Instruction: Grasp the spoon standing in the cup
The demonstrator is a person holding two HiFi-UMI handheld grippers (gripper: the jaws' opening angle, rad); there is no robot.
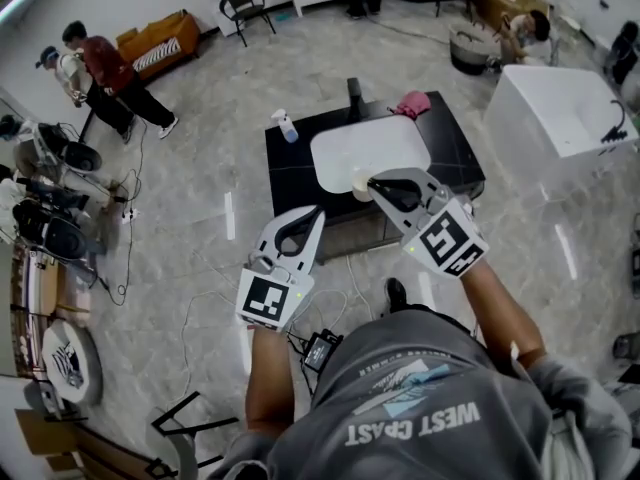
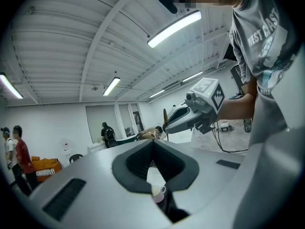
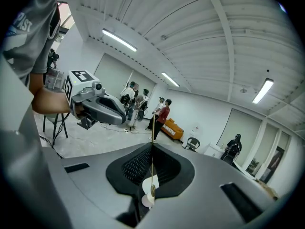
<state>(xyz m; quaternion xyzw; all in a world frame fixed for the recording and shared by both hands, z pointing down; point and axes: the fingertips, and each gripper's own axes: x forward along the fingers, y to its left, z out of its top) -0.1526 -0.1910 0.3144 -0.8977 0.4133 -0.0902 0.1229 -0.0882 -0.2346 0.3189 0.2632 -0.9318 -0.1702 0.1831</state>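
The right gripper (image 1: 372, 182) has its jaws pressed together on the thin gold handle of the spoon (image 3: 152, 166). In the right gripper view the handle runs straight down from the pinch point, and the spoon's small bowl hangs at the bottom, right over the mouth of the cup (image 1: 360, 184). Whether the bowl is inside the cup or just above it cannot be told. The left gripper view shows the top of the handle sticking up above the right gripper's closed tips.

The cup is white with a small handle. It stands at the near edge of a white tray (image 1: 345, 133), about midway along the near side of the black table (image 1: 290, 173). The right gripper reaches in over the table's near edge from the right, with its tips just beside the cup.

The left gripper (image 1: 320, 211) holds nothing. Its jaws meet at the tips, leaving only the open loop behind them (the cup shows through that loop in its own view). It sits at the table's near edge toward the near-left corner, left of the cup and apart from it.

A spray bottle (image 1: 285, 125) stands at the table's far-left corner. A pink cloth (image 1: 411, 103) lies at the far edge toward the right corner.
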